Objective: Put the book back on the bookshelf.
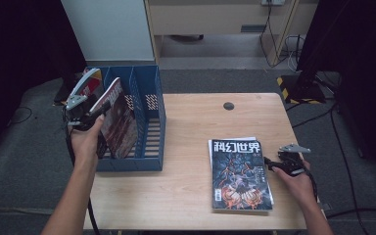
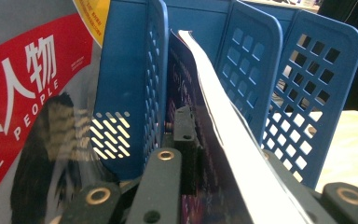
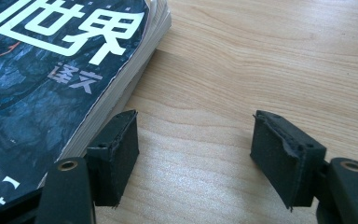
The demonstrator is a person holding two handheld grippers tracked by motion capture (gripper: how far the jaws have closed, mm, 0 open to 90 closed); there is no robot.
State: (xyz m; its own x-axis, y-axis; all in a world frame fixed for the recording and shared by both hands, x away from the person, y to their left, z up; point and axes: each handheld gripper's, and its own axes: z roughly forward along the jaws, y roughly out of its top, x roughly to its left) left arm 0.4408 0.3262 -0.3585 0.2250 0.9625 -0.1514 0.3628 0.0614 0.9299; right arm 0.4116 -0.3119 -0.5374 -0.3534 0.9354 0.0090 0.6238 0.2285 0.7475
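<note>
A blue file rack [image 1: 152, 128] stands at the table's left end. My left gripper [image 1: 91, 115] is shut on a dark-covered magazine [image 1: 121, 122] that leans upright in the rack's middle slot. In the left gripper view the magazine's white page edge [image 2: 223, 126] runs between the jaws of that gripper [image 2: 228, 168]. A red and grey magazine [image 1: 92, 84] [image 2: 28, 93] fills the left slot. A stack of dark magazines [image 1: 239, 174] [image 3: 51, 70] lies flat at the front right. My right gripper [image 1: 270, 164] [image 3: 193, 154] rests open on the wood just beside the stack's edge, with nothing between its jaws.
The wooden table [image 1: 186, 186] has a round cable hole [image 1: 229, 105] near its far edge. The rack's right slot [image 1: 149, 105] holds nothing that I can see. Cables lie on the grey floor at the right, and a white cabinet stands behind the rack.
</note>
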